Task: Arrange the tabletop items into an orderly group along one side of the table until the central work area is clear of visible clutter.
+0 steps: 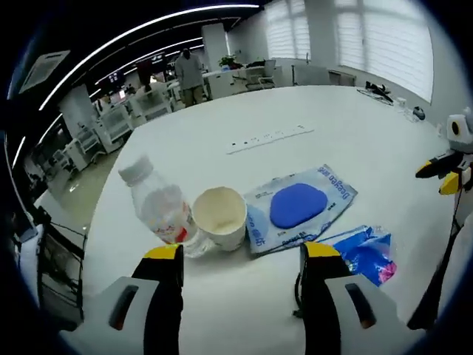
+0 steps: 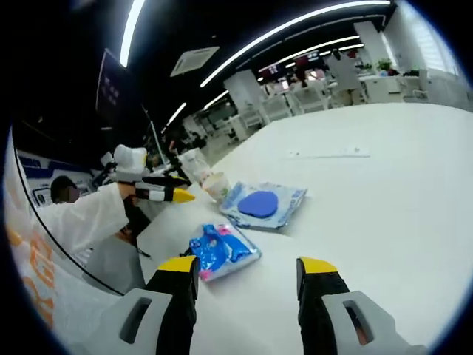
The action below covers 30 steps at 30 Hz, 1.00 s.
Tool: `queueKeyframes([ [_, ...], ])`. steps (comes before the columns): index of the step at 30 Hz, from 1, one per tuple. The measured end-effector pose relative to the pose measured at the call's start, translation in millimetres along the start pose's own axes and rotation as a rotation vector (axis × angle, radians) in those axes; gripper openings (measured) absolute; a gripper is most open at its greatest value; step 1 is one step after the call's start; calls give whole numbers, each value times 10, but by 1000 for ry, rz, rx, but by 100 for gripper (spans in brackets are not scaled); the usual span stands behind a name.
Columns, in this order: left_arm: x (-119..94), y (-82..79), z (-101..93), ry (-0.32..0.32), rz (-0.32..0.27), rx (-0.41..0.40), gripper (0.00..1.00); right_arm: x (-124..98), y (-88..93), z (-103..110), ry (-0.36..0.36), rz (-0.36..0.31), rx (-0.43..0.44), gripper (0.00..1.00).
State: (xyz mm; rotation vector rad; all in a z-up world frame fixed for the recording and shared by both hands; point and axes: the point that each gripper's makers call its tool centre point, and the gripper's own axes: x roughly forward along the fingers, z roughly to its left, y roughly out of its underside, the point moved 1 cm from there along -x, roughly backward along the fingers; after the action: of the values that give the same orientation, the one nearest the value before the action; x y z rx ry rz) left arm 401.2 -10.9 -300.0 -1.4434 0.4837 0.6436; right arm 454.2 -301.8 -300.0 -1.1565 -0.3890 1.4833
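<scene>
Landmark: paper cup (image 1: 219, 216), cream, lying on its side on the white table (image 1: 355, 140), open mouth facing the left gripper (image 1: 242, 253).

- Plastic bottle (image 1: 160, 203): clear, white cap, red on the label, lying down and touching the cup's left side in the left gripper view. Long axis runs from the cap, up-left in that view, down to the base by the cup.
- Clear packet (image 1: 301, 207) with blue print and a round blue pad inside: flat, just right of the cup, near corner touching or tucked under it, can't tell which. Long axis runs away from the cup, up-right in that view.
- Blue wrapper (image 1: 367, 253) with pink patch: crumpled, beyond the packet from the cup, nearer the table edge, close to the packet. No clear long axis.
- White strip (image 1: 269, 138): well past the cup toward table centre, apart from the rest, long axis roughly parallel to the packet's.

Left gripper: jaws spread, nothing between them, hovering near the cup and bottle, not touching.
Right gripper (image 2: 246, 270): jaws spread, empty, over bare table, wrapper just off its left jaw. Cup sits far side of the packet in the right gripper view.
</scene>
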Motion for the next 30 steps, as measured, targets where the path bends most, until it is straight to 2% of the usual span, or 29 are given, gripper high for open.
queueKeyframes([
  [2,-113,10,-91,-12,-2,2,66,-25,11,11,-2,-6,4,55],
  [5,-117,10,-52,-15,-3,-2,66,-63,29,0,0,-12,11,55],
  [10,-239,164,-141,-11,0,-3,66,-134,32,-21,14,-28,21,55],
  [14,-296,200,-222,-2,-4,-4,65,-149,26,-50,23,-39,42,55],
  [24,-255,249,-297,21,-6,-1,63,-135,39,-30,25,-29,38,54],
  [30,-233,296,-352,39,5,-6,59,-96,52,-46,27,-16,52,54],
])
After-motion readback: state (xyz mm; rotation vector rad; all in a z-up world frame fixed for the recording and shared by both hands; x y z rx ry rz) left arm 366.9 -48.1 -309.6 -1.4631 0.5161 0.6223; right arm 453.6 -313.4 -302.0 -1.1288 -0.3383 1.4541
